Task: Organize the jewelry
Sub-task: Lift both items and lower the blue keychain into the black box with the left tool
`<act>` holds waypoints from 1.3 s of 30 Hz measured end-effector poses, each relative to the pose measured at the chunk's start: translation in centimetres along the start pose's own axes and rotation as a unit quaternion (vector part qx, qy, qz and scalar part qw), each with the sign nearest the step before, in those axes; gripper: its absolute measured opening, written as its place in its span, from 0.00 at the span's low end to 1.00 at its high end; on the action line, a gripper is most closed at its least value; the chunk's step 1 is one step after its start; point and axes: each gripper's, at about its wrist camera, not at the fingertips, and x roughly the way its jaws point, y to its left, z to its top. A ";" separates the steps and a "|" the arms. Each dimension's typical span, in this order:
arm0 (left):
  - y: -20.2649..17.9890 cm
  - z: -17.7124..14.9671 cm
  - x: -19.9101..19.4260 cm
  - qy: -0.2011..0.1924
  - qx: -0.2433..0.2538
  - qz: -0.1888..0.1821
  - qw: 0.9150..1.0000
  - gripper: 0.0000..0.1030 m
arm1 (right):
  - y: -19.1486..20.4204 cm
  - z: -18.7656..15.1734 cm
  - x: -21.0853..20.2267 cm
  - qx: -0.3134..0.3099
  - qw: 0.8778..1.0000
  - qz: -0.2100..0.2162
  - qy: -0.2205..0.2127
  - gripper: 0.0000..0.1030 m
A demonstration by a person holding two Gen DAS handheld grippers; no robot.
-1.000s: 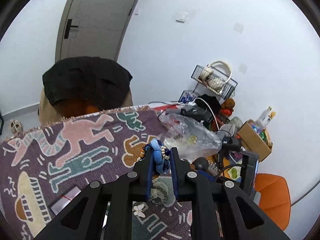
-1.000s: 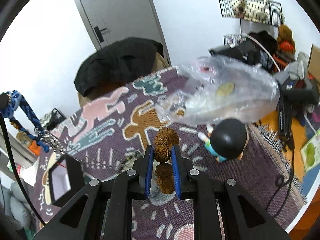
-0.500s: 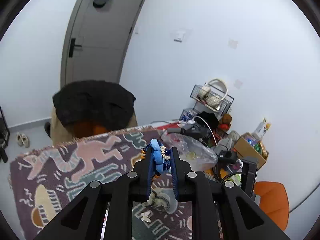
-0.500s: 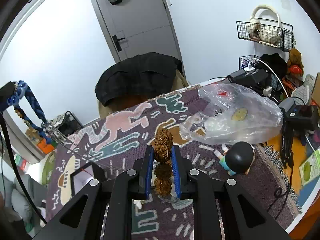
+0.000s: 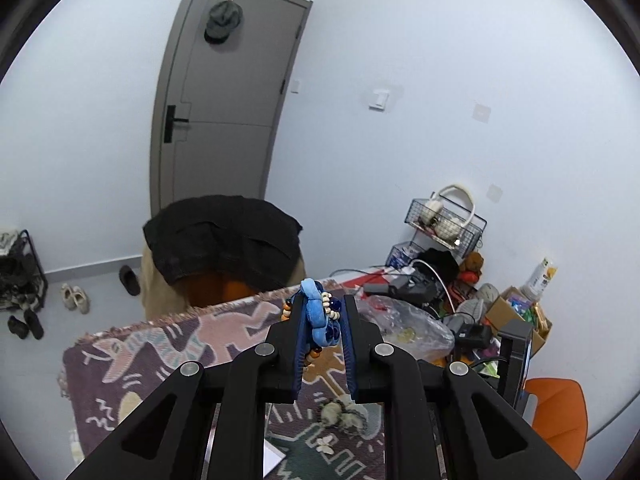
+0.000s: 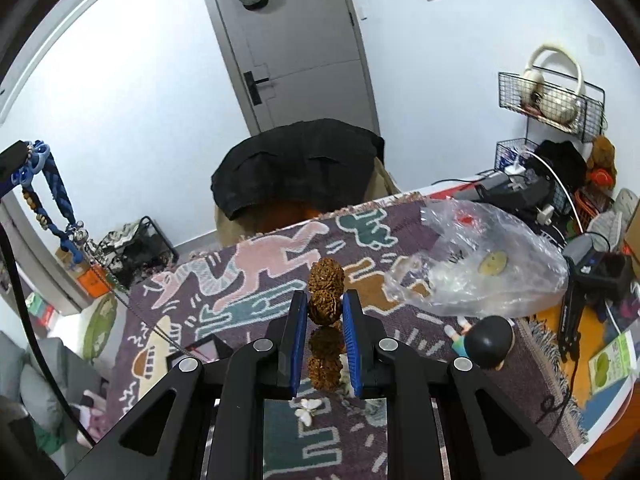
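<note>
The left gripper is clamped on a blue braided-cord necklace with small beads, held high above the patterned rug. The right gripper pinches a string of brown rudraksha-type seed beads, also lifted over the rug. To the right lie a clear plastic bag and a black-haired figurine.
</note>
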 end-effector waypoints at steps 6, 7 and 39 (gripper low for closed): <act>0.3 2.2 -3.1 -0.023 0.005 0.018 1.000 0.16 | 1.8 1.6 -0.9 -0.014 1.000 0.010 -0.007 0.18; 0.4 2.5 -3.5 -0.026 0.007 0.021 0.999 0.16 | 2.2 1.8 -1.1 -0.016 1.000 0.010 -0.009 0.18; 5.7 -6.5 3.0 0.096 -0.028 0.038 0.994 0.17 | 8.5 1.7 0.6 -0.060 0.997 0.056 0.014 0.18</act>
